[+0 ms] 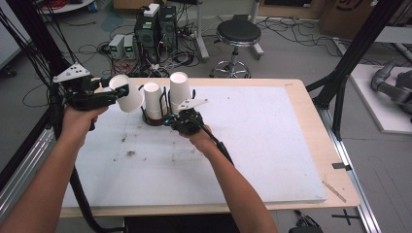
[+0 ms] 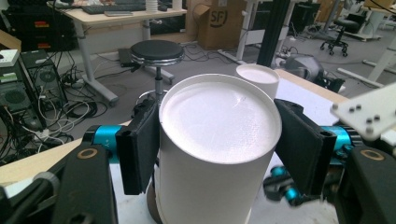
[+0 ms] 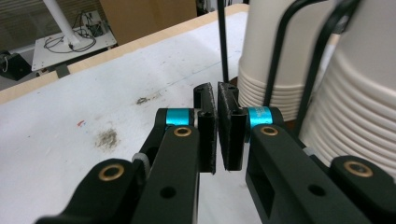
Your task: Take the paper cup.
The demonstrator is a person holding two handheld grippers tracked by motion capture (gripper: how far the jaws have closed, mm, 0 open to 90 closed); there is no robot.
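While the left gripper (image 1: pixel 116 92) holds a white paper cup (image 1: pixel 127 93) clamped between its jaws, lifted and tilted at nine o'clock from the black wire cup rack (image 1: pixel 154 116) on the bench (image 1: pixel 272 145), the right gripper (image 1: pixel 171 120), jaws together and empty, sits by the rack's base, likely steadying it; next, the cup needs setting down.

The bench (image 1: pixel 301 92) has a pale wooden top, mostly covered by a white sheet (image 1: pixel 262 145) bearing dark smudges. Near the sheet's far left corner stands a black wire rack (image 1: pixel 155 119) holding stacked white paper cups (image 1: pixel 152 99).
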